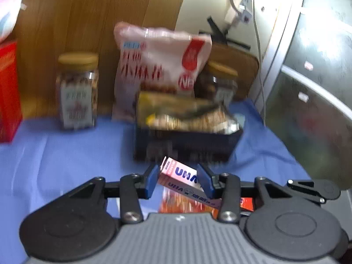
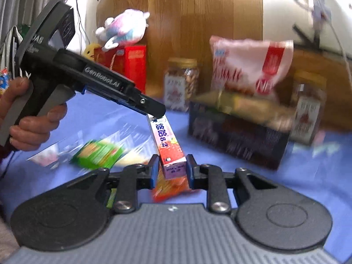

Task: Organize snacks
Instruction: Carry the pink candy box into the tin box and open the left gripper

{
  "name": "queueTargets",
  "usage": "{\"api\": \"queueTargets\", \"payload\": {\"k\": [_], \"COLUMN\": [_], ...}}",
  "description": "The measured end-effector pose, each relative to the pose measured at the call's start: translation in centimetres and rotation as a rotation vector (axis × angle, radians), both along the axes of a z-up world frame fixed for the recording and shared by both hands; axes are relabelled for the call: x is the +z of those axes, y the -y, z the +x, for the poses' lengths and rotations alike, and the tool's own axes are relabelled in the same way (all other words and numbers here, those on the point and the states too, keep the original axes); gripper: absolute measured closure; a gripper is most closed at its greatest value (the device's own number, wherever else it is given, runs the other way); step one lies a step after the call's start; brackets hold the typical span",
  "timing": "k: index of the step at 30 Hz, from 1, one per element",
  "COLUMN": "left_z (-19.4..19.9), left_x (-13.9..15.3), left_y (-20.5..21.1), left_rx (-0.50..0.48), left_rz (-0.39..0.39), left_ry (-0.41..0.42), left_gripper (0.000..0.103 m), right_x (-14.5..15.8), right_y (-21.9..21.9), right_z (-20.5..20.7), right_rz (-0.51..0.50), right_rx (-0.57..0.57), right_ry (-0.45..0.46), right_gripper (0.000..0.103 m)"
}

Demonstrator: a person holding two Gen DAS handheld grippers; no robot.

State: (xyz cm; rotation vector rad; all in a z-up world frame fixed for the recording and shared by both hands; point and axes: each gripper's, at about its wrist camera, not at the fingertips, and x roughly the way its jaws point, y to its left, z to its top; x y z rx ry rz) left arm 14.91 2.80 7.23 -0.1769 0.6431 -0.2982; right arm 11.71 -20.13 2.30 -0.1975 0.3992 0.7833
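Snack box (image 2: 166,142), long and pink with an orange lower part, is held off the blue cloth (image 1: 66,154) at both ends: the right gripper (image 2: 171,170) is clamped on its near end, the left gripper (image 1: 179,179) on its far end. "UHA" is printed in blue on the box in the left wrist view; "8.2" after some Chinese characters is read in the right wrist view. "GenRobot.AI" is lettered on the left gripper's body, which is gripped by a hand (image 2: 28,118). Beyond the box, a dark basket (image 2: 237,140) full of packets stands near; its labels are too blurred to be read. Bare cloth lies left of the basket. A green packet (image 2: 96,153) lies on the cloth. Wood panelling (image 1: 88,22) backs the table.
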Motion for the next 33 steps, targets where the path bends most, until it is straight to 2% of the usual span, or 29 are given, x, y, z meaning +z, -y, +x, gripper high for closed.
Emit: {"api": "queueTargets", "payload": {"k": [5,8,10,12,15,17,18,21,26,33], "left_z": [4.8,7.7,9.4,11.1,12.7,13.2,13.2,12.2,9.8,4.8], "left_x": [2.1,2.1,1.6,0.6,-0.9,-1.7,-1.9,-2.2,-1.9,-1.0], "left_y": [0.9,1.5,1.7,2.3,2.9,2.8,2.6,2.2,2.0,2.7], "left_rx": [0.017,0.033,0.012,0.005,0.043,0.060,0.059,0.057,0.045,-0.015], "left_rz": [0.003,0.014,-0.001,-0.015,0.034,0.024,0.007,-0.001,-0.027,-0.050], "left_ry": [0.061,0.072,0.051,0.013,0.001,-0.025,-0.038,-0.039,-0.028,-0.004], "left_gripper": [0.063,0.065,0.071,0.071,0.071,0.071,0.071,0.071,0.068,0.068], "right_x": [2.0,2.7,2.6,2.5,1.7,1.0,0.7,0.4,1.2,1.7], "right_y": [-0.5,-0.7,-1.0,-1.2,-1.7,-2.1,-2.0,-1.2,1.2,7.0], "right_z": [3.6,6.4,8.5,10.4,13.2,14.4,14.7,14.4,12.5,8.4], "right_rz": [-0.033,-0.072,-0.097,-0.111,-0.119,-0.130,-0.134,-0.097,-0.034,0.046], "right_rx": [-0.043,-0.066,-0.079,-0.097,-0.131,-0.152,-0.170,-0.181,-0.215,-0.309], "right_ry": [0.110,0.148,0.148,0.143,0.114,0.101,0.089,0.060,0.066,0.012], "right_gripper": [0.075,0.075,0.075,0.076,0.075,0.069,0.065,0.064,0.063,0.062]}}
